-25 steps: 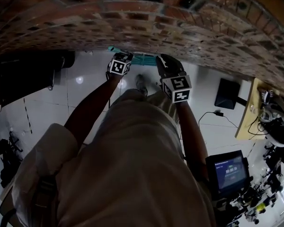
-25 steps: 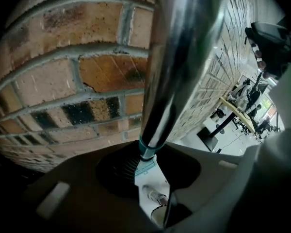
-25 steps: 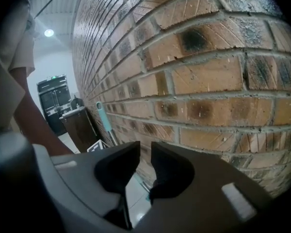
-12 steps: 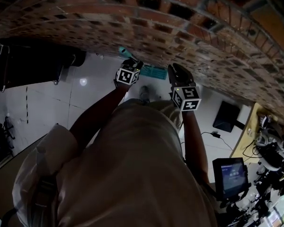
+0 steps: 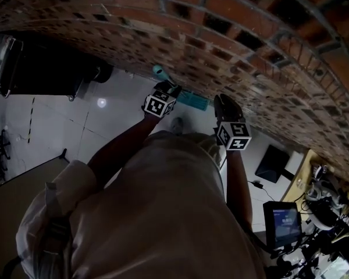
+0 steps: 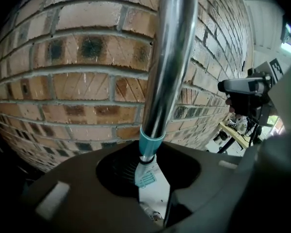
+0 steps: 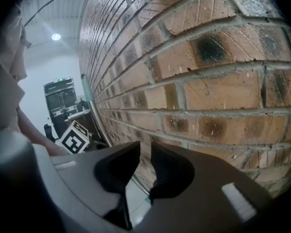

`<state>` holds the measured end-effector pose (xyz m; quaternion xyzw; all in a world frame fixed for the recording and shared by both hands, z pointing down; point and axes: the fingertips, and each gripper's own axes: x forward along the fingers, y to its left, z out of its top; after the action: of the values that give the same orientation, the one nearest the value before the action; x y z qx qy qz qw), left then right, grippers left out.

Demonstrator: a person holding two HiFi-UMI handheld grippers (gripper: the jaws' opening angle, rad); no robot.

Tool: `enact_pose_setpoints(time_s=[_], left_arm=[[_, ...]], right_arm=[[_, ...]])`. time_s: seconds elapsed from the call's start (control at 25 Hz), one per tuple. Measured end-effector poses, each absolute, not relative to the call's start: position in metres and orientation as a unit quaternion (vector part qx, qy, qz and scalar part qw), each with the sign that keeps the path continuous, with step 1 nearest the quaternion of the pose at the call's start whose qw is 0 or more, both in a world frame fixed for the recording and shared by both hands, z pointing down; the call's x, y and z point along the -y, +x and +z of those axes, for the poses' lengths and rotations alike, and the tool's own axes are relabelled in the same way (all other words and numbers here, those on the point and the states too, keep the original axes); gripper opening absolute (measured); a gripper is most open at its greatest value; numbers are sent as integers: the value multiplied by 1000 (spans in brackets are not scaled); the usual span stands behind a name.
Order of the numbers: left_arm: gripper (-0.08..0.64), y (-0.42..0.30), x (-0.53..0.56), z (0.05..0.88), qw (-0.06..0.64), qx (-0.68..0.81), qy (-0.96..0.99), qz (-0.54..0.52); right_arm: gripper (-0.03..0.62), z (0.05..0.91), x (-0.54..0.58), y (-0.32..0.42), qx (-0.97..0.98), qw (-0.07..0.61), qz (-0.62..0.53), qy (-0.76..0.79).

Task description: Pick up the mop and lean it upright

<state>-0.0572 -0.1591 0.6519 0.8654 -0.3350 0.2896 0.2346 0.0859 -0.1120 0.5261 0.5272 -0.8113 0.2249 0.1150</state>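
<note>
Two grippers, head view: the left gripper point(image 5: 166, 88) is just left of frame centre and the right gripper point(image 5: 224, 102) just right of it. They are apart from each other, and both are close to the brick wall point(image 5: 250, 45).
Task item, head view: the mop point(image 5: 193, 100) shows its teal head between the two grippers in the picture, down on the pale floor point(image 5: 104, 127) at the wall's foot. Its teal end cap point(image 5: 158, 71) pokes out just above the left gripper.
Surroundings, head view: a black cabinet point(image 5: 46, 68) is at upper left and a lit screen point(image 5: 284, 220) at lower right. The person's pale shirt point(image 5: 163, 214) fills the lower middle.
Left gripper view: the jaws are clamped on the chrome pole point(image 6: 172, 57). It runs from top centre down to a teal collar point(image 6: 150, 141) with the head beneath. Bricks lie behind, and the right gripper is at the right edge.
Right gripper view: the jaws are a narrow slit apart with nothing between them. Bricks fill the right side. The pole is a thin bright line left of centre, close along the wall. The left gripper's marker cube point(image 7: 73, 137) is at lower left.
</note>
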Motion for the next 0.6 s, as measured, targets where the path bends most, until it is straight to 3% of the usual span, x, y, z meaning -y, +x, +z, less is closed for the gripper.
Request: enact_pose_setpoints(time_s=[0.6], left_arm=[[129, -55, 159, 548, 191, 318, 896, 243]], right_arm=[[69, 531, 109, 83, 813, 128, 231, 520]])
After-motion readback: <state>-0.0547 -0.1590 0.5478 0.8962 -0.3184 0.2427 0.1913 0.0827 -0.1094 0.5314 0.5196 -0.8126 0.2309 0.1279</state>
